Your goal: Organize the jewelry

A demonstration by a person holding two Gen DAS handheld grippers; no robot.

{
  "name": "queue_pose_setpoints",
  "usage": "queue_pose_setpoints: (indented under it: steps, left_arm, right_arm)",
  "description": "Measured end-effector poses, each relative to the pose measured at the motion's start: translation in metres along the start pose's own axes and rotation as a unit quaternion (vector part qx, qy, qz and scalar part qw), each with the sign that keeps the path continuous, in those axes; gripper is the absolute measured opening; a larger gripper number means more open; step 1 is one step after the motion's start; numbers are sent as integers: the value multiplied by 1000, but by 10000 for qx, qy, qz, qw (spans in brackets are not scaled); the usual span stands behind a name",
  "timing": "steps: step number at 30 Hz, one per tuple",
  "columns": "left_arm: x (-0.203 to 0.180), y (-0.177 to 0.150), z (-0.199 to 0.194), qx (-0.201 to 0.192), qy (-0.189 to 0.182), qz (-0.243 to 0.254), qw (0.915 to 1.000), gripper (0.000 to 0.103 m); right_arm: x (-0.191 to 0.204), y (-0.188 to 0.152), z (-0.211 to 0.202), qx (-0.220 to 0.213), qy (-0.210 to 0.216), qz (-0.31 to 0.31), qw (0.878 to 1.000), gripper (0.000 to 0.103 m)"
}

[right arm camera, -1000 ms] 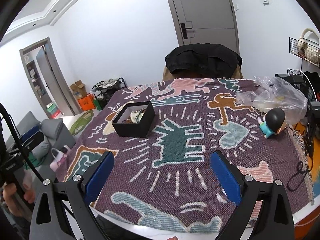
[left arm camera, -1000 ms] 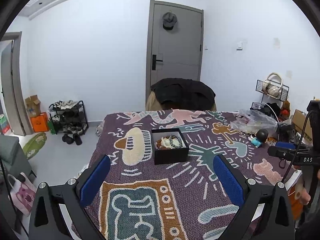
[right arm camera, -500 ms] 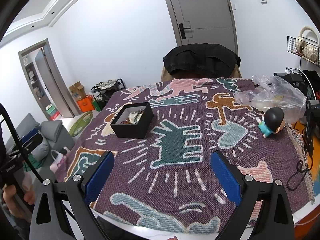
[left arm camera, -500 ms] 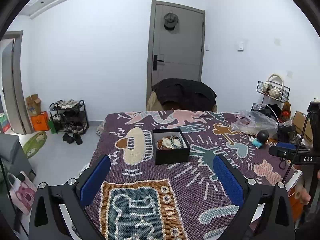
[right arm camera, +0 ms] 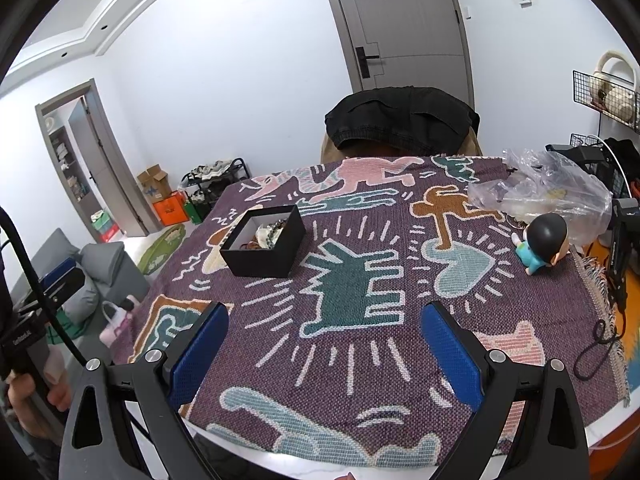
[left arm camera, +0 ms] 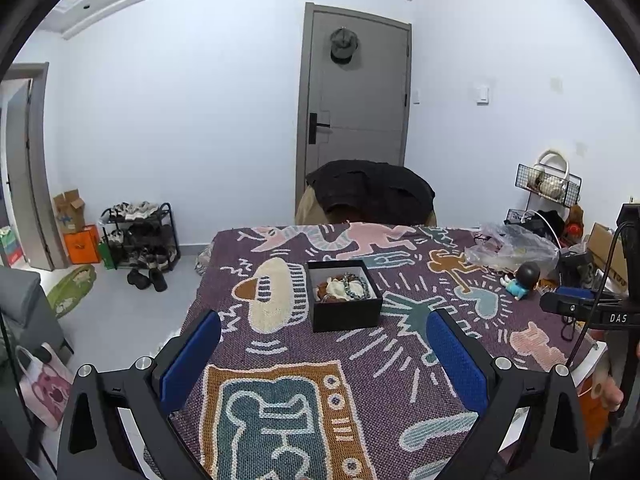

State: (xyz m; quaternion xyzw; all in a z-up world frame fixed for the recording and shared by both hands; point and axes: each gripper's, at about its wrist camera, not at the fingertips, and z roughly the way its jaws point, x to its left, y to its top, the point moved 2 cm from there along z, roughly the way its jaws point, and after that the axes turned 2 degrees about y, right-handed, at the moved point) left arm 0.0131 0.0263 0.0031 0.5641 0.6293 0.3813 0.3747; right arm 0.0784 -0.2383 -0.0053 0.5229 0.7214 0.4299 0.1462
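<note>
On the patterned blanket (right arm camera: 352, 288) that covers the tabletop, I see the black box (left arm camera: 345, 296) standing open-topped toward the far left part of the weave, and the jewelry (left arm camera: 344, 287) lies heaped inside it: a pale piece, a string of greenish beads and some brown strands, all tangled into one pile as far as I can make out. From the right wrist view the same box (right arm camera: 264, 246) shows its white lining and the same mixed heap (right arm camera: 267, 236). I can find no loose jewelry on the blanket around it, though the clear plastic bag (right arm camera: 548, 190) near the far right corner may hold small things I cannot make out, and a small doll (right arm camera: 540, 244) sits just beside that bag. My left tool (left arm camera: 323, 354) hangs released over the near edge, its blue pads wide apart with nothing between them, the box well ahead of it; my right tool (right arm camera: 324, 344) is likewise spread and empty, the box off to its left and farther in. My judgement: everything I can identify as jewelry is in the box, which would fit either pieces gathered up and put away or a jumble waiting to be sorted out, and these views do not settle which.
</note>
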Motion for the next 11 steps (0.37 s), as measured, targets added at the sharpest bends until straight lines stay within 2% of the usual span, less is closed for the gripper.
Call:
queue_pose_setpoints:
  steps: [4, 11]
  left_arm:
    - [-2, 1, 2, -22, 106, 57, 9999, 103]
    - [-3, -1, 3, -38, 68, 36, 10000, 103]
  right_arm:
    - [-1, -1, 2, 9, -13, 30, 10000, 98]
    - [-1, -3, 7, 21, -16, 96, 9999, 98]
